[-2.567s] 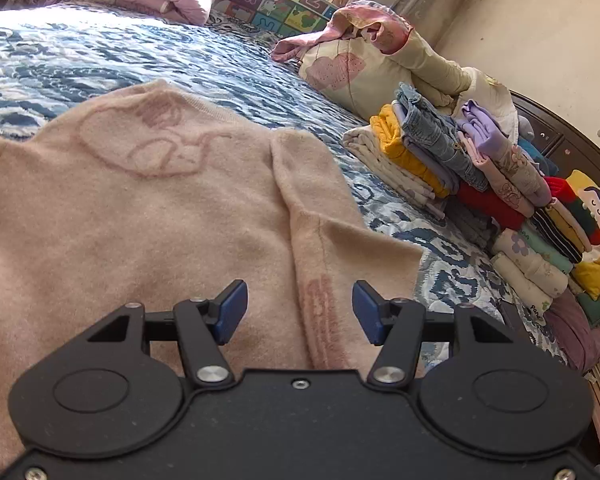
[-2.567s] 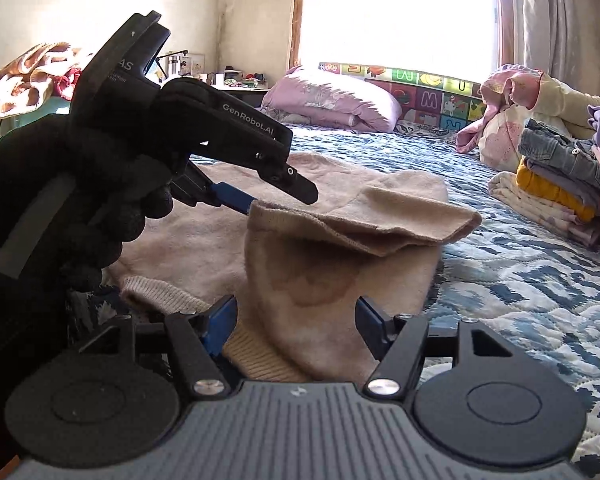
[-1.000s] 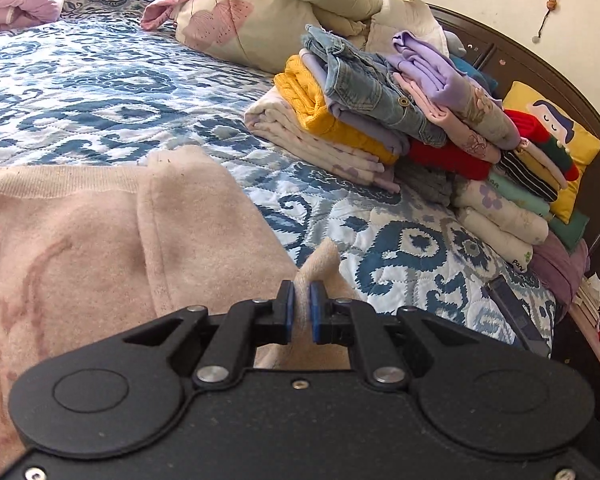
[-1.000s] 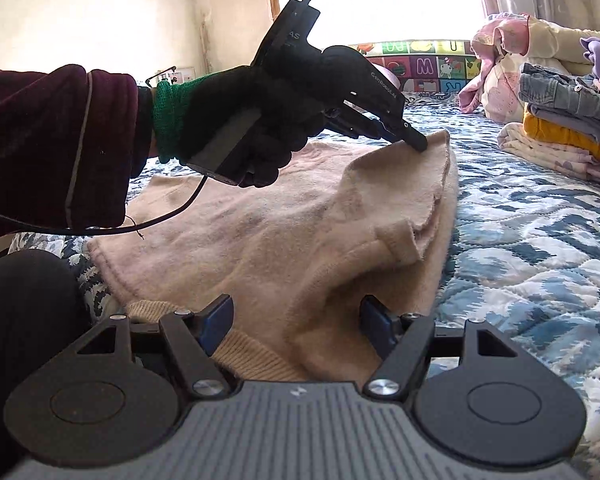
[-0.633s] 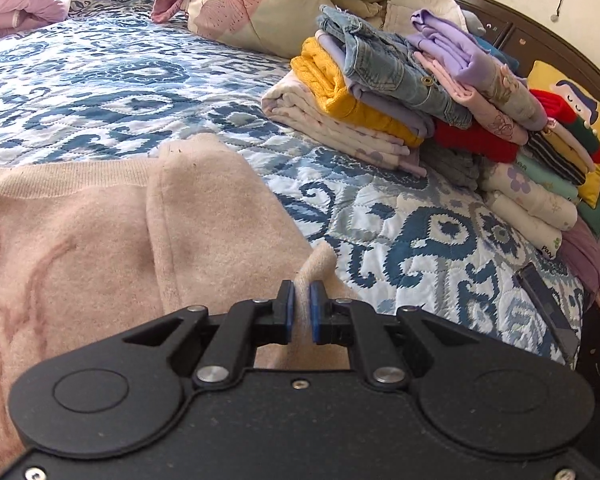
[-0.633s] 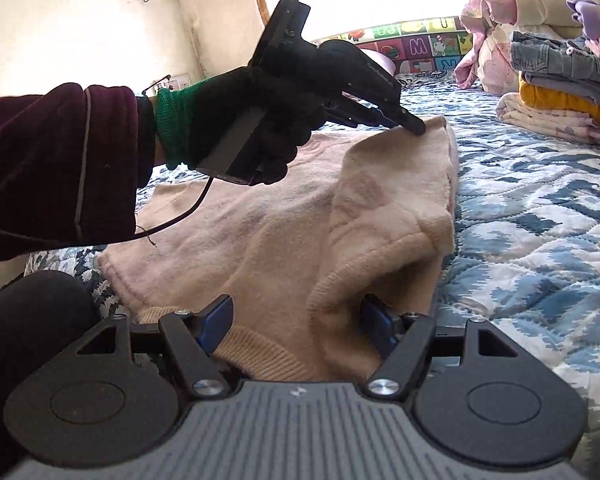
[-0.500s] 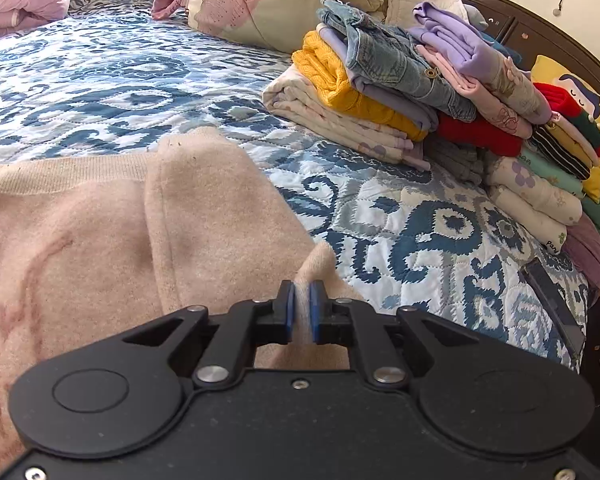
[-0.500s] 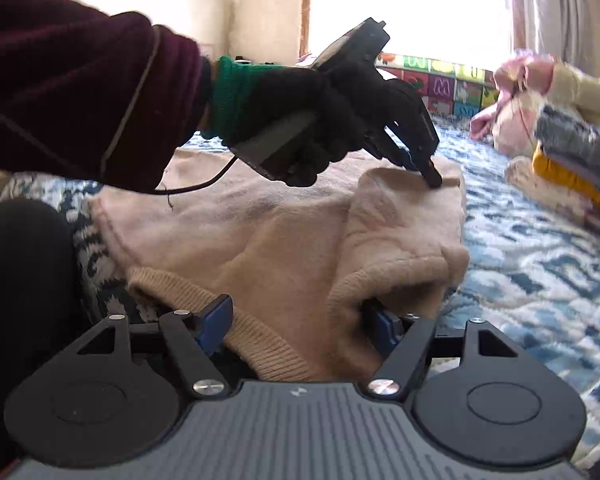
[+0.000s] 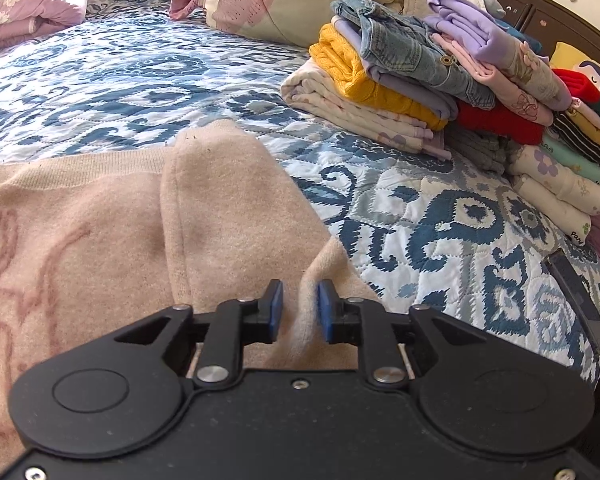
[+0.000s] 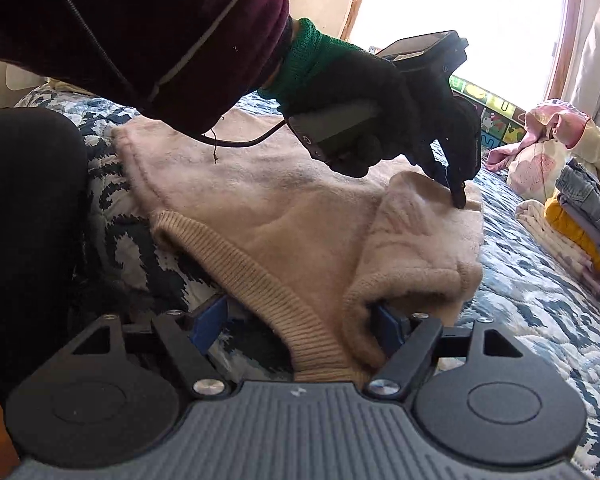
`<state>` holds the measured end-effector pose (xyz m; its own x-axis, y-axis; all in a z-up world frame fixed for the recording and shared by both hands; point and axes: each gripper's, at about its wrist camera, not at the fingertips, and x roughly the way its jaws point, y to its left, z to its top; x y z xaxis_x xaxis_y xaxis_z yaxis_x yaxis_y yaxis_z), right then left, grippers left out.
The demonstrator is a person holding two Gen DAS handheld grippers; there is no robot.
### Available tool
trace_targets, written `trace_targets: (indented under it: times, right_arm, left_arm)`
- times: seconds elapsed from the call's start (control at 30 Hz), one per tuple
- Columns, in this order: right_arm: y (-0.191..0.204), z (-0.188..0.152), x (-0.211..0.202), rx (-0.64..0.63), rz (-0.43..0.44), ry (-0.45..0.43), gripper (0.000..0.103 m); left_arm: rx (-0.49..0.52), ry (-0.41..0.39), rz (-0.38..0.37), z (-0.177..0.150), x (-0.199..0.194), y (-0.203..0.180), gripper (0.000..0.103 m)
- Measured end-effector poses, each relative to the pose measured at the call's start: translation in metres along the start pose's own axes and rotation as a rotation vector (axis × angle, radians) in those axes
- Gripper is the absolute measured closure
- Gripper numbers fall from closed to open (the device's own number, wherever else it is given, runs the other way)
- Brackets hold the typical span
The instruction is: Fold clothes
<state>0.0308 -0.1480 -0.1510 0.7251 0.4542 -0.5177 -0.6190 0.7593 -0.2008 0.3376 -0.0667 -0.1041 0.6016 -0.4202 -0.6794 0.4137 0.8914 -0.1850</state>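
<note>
The bed (image 9: 148,76) carries a beige sweater (image 9: 80,240) spread flat on its blue patterned quilt, one side panel laid over the body. A stack of folded clothes (image 9: 420,80) sits well apart near the headboard. The left gripper (image 9: 299,312) has its jaws slightly parted around a raised pinch of the folded panel, no longer clamping it. The right gripper (image 10: 296,326) has jaws wide apart astride the ribbed hem (image 10: 236,264). To fold neatly, I judge the panel's edge should lie straight and flat before any release; smoothing beats tugging.
</note>
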Motion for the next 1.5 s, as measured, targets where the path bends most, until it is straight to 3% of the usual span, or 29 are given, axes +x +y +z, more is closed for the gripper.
trace_targets:
  times: [0.1, 0.2, 0.27, 0.4, 0.5, 0.6, 0.67, 0.97, 1.27, 1.4, 1.43, 1.5]
  right_arm:
    - [-0.008, -0.002, -0.021, 0.078, -0.001, 0.015, 0.026]
    - [-0.012, -0.003, -0.052, 0.092, -0.058, -0.010, 0.030]
    - [-0.017, -0.003, -0.062, 0.099, -0.116, -0.055, 0.055]
    - [-0.017, 0.006, -0.045, 0.019, -0.143, -0.168, 0.065]
    - [-0.017, 0.018, -0.019, -0.005, -0.130, -0.227, 0.072]
    - [-0.030, 0.016, 0.011, 0.118, -0.112, -0.101, 0.071]
    - [-0.030, 0.012, 0.026, 0.128, -0.104, -0.025, 0.069]
    - [-0.033, -0.005, 0.028, 0.185, -0.094, -0.082, 0.069]
    - [-0.024, -0.001, 0.004, 0.189, -0.124, -0.036, 0.068]
    - [-0.017, -0.001, -0.018, 0.164, -0.117, -0.066, 0.067]
    - [-0.014, 0.000, -0.021, 0.145, -0.130, -0.091, 0.068]
    - [-0.010, 0.003, -0.022, 0.108, -0.168, -0.165, 0.066]
  left_arm:
    - [0.069, -0.077, 0.072, -0.004, -0.031, -0.008, 0.070]
    - [0.130, -0.118, 0.086, -0.020, -0.060, -0.018, 0.070]
    - [0.169, -0.131, 0.061, -0.036, -0.074, -0.026, 0.070]
    - [0.211, -0.126, 0.052, -0.056, -0.071, -0.034, 0.070]
    - [0.162, -0.115, 0.057, -0.059, -0.059, -0.023, 0.070]
    - [0.102, -0.101, 0.063, -0.059, -0.046, -0.011, 0.077]
    - [0.061, -0.093, 0.067, -0.060, -0.038, -0.003, 0.085]
    - [-0.018, -0.102, 0.025, -0.066, -0.029, 0.015, 0.088]
    - [0.005, -0.115, 0.042, -0.070, -0.031, 0.012, 0.088]
    - [0.010, -0.118, 0.058, -0.070, -0.049, 0.007, 0.087]
    - [0.022, -0.121, 0.074, -0.071, -0.057, 0.004, 0.084]
    - [0.036, -0.147, 0.115, -0.077, -0.074, 0.002, 0.054]
